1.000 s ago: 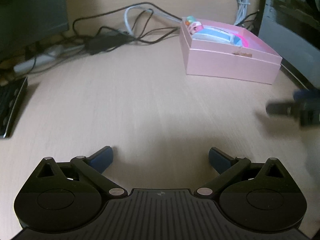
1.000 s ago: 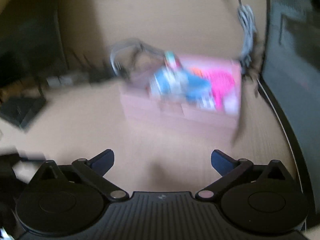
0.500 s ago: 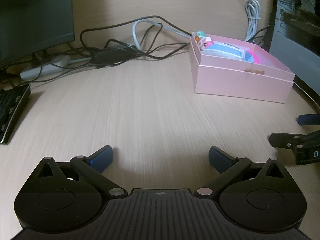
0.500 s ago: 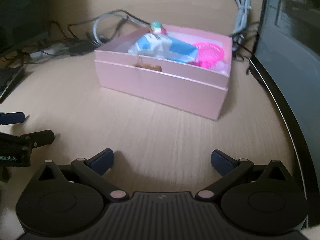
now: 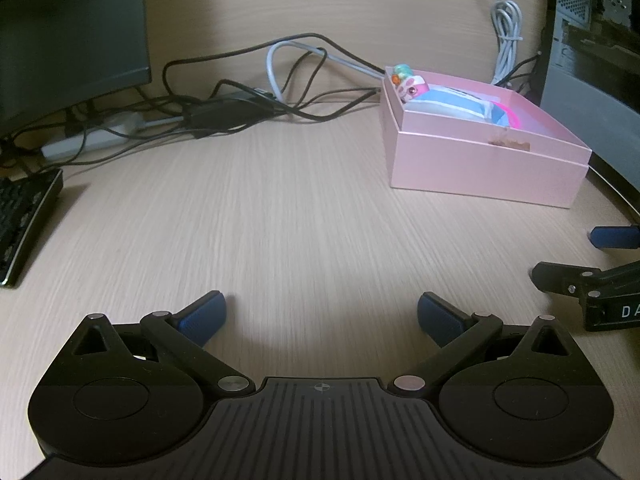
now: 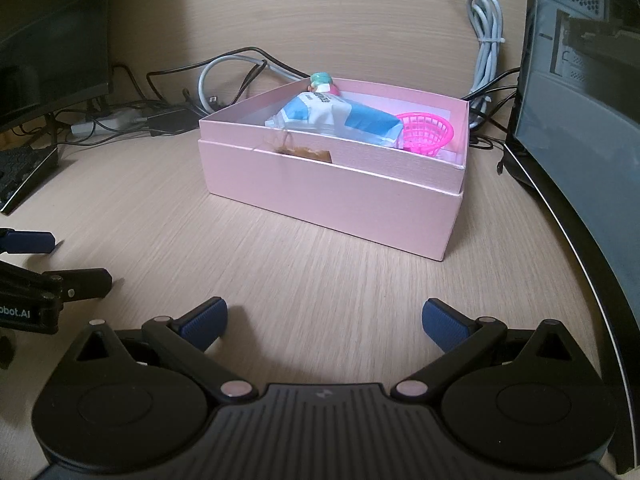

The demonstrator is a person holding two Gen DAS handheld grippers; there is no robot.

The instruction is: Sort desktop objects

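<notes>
While both tools hover low over the pale wood-grain worktop (image 5: 300, 220), each stands with jaws spread wide, gripping nothing: left tool (image 5: 322, 314), right tool (image 6: 324, 318). Open pink cardboard box (image 6: 360, 196) sits ahead of right tool, holding a blue-and-white soft packet (image 6: 340, 118), a pink plastic mesh basket (image 6: 426, 134) and a small teal-topped figure (image 6: 322, 82). Tangled black and grey cables (image 5: 256, 100) lie behind the box, near a dark monitor (image 5: 68, 36)

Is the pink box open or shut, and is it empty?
Open, not empty. The pink box has no lid on top, and a blue-and-white packet and a pink basket lie inside.
</notes>
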